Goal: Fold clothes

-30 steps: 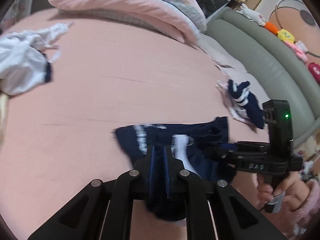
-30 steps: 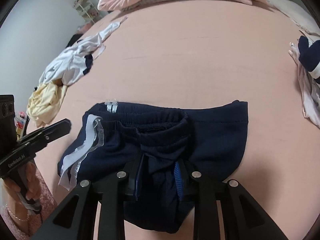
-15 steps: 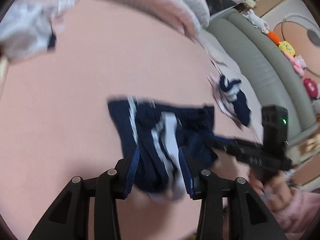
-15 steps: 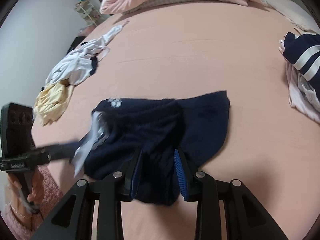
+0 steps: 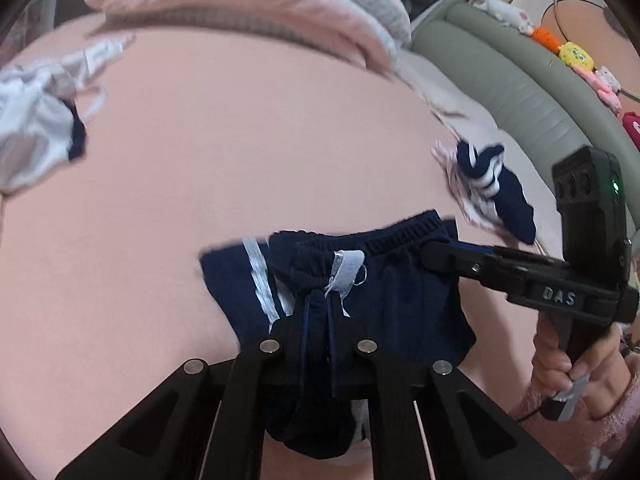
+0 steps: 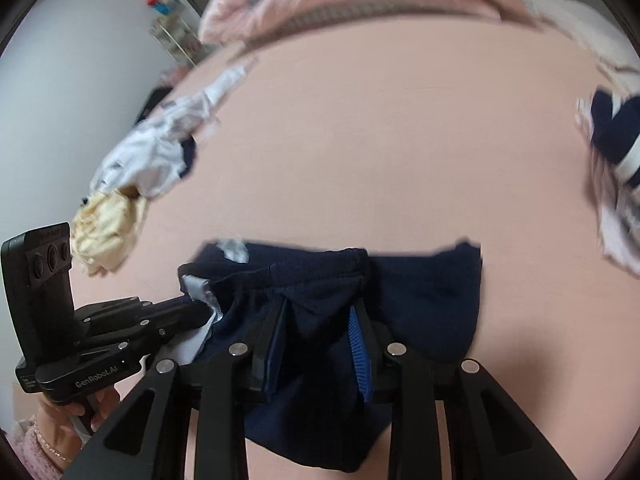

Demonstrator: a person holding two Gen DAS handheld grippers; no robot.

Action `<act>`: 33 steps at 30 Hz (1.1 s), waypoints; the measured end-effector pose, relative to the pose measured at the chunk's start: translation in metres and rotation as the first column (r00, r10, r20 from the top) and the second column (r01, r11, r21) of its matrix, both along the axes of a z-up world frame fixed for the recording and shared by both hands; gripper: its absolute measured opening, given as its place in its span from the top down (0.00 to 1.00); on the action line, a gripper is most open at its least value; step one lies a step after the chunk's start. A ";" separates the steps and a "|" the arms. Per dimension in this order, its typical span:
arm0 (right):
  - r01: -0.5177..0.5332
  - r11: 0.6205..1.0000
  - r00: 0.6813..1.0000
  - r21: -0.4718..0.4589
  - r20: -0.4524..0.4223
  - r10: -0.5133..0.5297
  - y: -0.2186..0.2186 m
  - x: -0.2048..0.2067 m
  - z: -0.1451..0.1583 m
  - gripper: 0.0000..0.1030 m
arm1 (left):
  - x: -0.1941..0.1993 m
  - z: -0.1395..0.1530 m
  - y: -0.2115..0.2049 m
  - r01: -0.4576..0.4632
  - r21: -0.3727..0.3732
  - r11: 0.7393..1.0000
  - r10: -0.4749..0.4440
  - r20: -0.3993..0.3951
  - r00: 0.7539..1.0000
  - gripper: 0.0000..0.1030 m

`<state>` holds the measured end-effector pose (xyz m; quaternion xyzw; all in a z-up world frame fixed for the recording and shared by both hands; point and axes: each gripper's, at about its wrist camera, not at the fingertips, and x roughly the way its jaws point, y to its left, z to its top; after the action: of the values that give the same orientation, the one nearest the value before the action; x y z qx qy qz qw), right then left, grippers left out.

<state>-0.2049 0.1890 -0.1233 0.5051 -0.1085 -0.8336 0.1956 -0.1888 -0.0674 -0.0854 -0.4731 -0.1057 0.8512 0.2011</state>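
Both grippers pinch the navy shorts [image 5: 400, 304] at the near edge of the pink bed [image 5: 248, 152]: left gripper [image 5: 318, 312] clamped tight, right gripper [image 6: 320, 320] wider around bunched fabric. White garment [image 5: 32, 136] lies far left, striped navy clothes [image 5: 492, 188] right, folded quilt [image 5: 256, 4] beyond.

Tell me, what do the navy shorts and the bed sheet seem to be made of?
Shorts: probably soft matte knit, judging by the ribbed gathered waistband and limp folds. Sheet: smooth matte pink woven fabric, likely cotton; fibre cannot be confirmed.
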 end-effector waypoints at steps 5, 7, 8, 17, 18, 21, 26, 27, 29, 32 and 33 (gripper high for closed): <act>0.033 0.999 0.999 0.018 -0.039 -0.032 0.005 -0.010 0.004 0.72 | -0.021 -0.015 -0.006 -0.042 -0.007 0.999 0.042 0.041 0.998 0.93; 0.036 0.999 0.999 0.026 0.024 -0.037 0.007 -0.021 -0.009 0.72 | -0.032 -0.037 -0.005 -0.034 -0.006 0.999 0.035 0.146 0.989 0.90; 0.041 0.998 0.996 0.048 0.081 -0.045 0.007 -0.029 -0.022 0.72 | -0.032 -0.040 -0.008 -0.054 0.030 0.998 0.049 0.150 0.987 0.90; 0.123 0.989 0.988 -0.085 -0.088 -0.130 0.027 0.022 0.018 0.71 | 0.020 0.028 -0.006 -0.012 -0.022 1.000 0.010 -0.121 0.993 0.83; 0.084 0.995 0.993 -0.051 -0.082 -0.088 0.021 0.030 0.016 0.71 | 0.023 0.020 0.001 0.013 -0.045 0.999 -0.017 -0.074 0.997 0.83; -0.051 0.992 0.998 0.112 -0.022 0.054 -0.005 0.045 -0.005 0.71 | 0.036 -0.007 0.024 0.053 -0.146 0.988 -0.048 0.037 0.998 0.83; -0.058 0.980 0.998 0.190 -0.004 0.060 -0.003 0.053 -0.021 0.72 | 0.039 -0.013 0.009 -0.023 -0.187 0.982 0.037 0.074 0.997 0.83; -0.043 0.976 0.999 0.212 0.000 0.044 0.000 0.051 -0.019 0.72 | 0.038 -0.009 -0.004 -0.077 -0.172 0.982 0.091 0.074 0.993 0.83; -0.008 0.968 1.000 0.251 0.010 0.006 0.010 0.048 -0.015 0.72 | 0.039 0.000 -0.025 -0.120 -0.062 0.991 0.122 0.033 0.992 0.83; -0.006 0.982 1.000 0.191 -0.008 0.007 0.020 0.046 -0.003 0.72 | 0.040 0.012 -0.033 -0.110 0.032 0.993 0.111 -0.025 0.994 0.83; -0.013 0.988 0.999 0.154 -0.033 0.018 0.021 0.046 0.003 0.72 | 0.041 0.015 -0.025 -0.091 0.000 0.996 0.091 -0.053 0.994 0.83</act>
<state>-0.1587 0.2099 -0.1200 0.5052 -0.0366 -0.8465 0.1642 -0.1482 -0.0923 -0.0700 -0.4455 -0.1209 0.8718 0.1642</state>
